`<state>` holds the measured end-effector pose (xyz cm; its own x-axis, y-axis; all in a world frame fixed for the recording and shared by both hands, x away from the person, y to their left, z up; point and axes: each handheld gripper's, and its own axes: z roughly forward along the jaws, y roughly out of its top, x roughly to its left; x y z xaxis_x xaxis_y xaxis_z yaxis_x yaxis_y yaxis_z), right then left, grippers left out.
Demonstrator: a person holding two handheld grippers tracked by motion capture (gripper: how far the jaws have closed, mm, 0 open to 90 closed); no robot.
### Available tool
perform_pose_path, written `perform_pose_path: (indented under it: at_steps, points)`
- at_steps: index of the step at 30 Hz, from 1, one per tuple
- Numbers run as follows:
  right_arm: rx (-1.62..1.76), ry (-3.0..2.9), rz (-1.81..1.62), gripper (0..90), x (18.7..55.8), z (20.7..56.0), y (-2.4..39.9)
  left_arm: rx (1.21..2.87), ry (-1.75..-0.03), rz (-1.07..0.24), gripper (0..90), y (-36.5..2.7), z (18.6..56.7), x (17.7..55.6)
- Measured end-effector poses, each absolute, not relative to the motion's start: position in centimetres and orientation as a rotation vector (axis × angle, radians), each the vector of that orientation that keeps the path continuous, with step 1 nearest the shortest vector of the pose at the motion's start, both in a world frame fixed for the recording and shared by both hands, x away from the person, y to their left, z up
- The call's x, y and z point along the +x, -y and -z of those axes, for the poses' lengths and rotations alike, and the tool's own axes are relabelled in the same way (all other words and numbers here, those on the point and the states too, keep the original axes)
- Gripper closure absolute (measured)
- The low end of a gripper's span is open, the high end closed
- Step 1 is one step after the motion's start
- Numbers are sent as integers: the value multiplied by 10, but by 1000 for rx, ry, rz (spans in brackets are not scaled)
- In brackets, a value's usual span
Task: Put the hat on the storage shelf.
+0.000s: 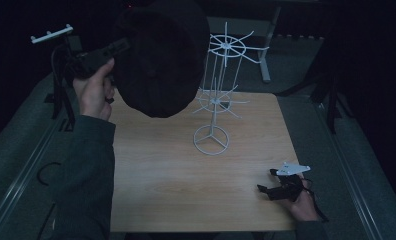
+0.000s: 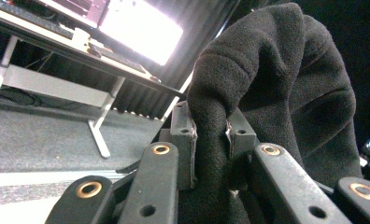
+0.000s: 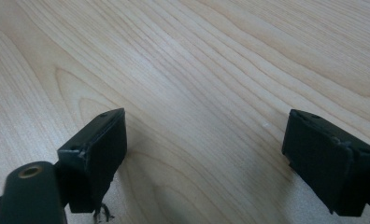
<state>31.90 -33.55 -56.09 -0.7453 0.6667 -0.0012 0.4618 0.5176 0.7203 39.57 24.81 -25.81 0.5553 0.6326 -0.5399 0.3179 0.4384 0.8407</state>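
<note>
A black fleece hat hangs in the air at the upper left, above the table's far left part. My left gripper is shut on its edge. In the left gripper view a fold of the hat is pinched between the two black pads. A white wire display stand with two tiers of radial arms rises at the table's middle back, just right of the hat. My right gripper rests low near the table's front right corner. Its jaws stand wide apart over bare wood, with nothing between them.
The light wooden table has dark grey floor around it. A white-legged desk with a bright screen stands behind. Dark tripod legs stand at the right and left of the table.
</note>
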Motion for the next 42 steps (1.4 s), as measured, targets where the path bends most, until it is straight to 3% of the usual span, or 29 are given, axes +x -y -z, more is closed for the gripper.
perform_pose_path:
  at_steps: [13,28,42]
  points:
    - [943,-2482,-1056,138,319,561,336,1194,-1168,-333,793,-236,278,408]
    - [946,-2483,-1056,138,319,561,336,1317,-1201,-438,782,-229,282,411]
    - [943,-2483,-1055,138,319,561,336,1187,-1224,-403,785,-256,280,401]
